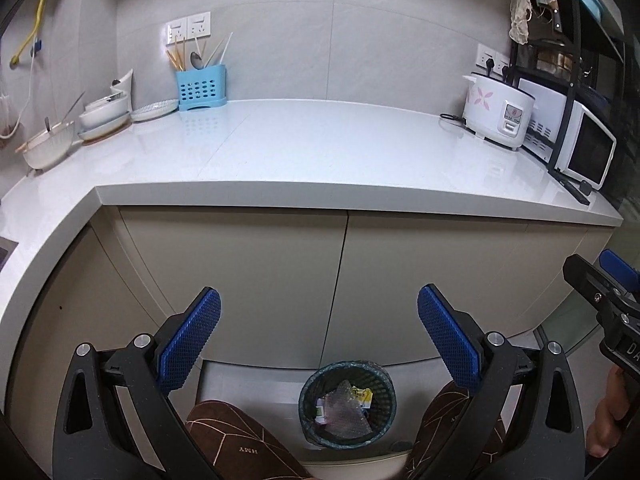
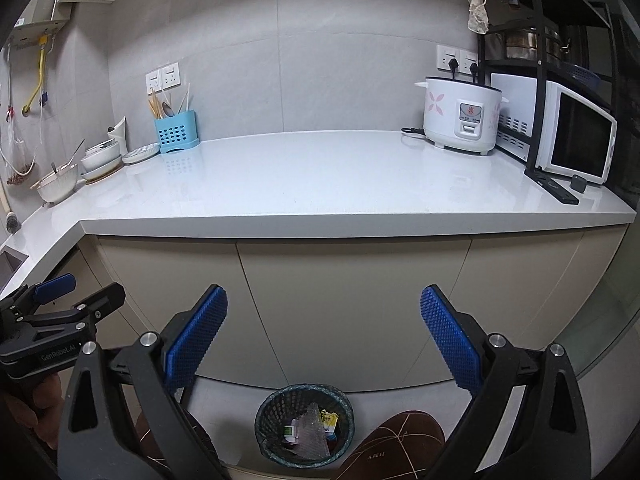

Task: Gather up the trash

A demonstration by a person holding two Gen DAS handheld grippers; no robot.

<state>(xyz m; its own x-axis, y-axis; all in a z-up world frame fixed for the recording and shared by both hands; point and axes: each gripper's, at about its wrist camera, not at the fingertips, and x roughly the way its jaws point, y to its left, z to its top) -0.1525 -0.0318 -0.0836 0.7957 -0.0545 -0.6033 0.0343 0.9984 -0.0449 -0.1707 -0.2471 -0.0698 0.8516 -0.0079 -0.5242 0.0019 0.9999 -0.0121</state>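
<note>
A dark mesh trash bin [image 1: 347,404] stands on the floor in front of the cabinets; it also shows in the right wrist view [image 2: 305,424]. It holds crumpled wrappers [image 1: 344,400], clear plastic and a yellow packet [image 2: 328,420]. My left gripper [image 1: 319,332] is open and empty, held above the bin. My right gripper [image 2: 324,332] is open and empty too, beside the left one and above the bin. The right gripper's side shows at the right edge of the left wrist view [image 1: 600,300]. The left gripper's side shows at the left edge of the right wrist view [image 2: 60,312].
The white countertop [image 2: 320,176] carries bowls and plates [image 2: 96,160] and a blue utensil holder [image 2: 175,134] at the back left. A rice cooker [image 2: 460,116], a microwave [image 2: 572,140] and a black rack [image 2: 540,60] stand at the right. Beige cabinet doors [image 2: 352,304] face me. Brown slippers [image 2: 396,444] sit near the bin.
</note>
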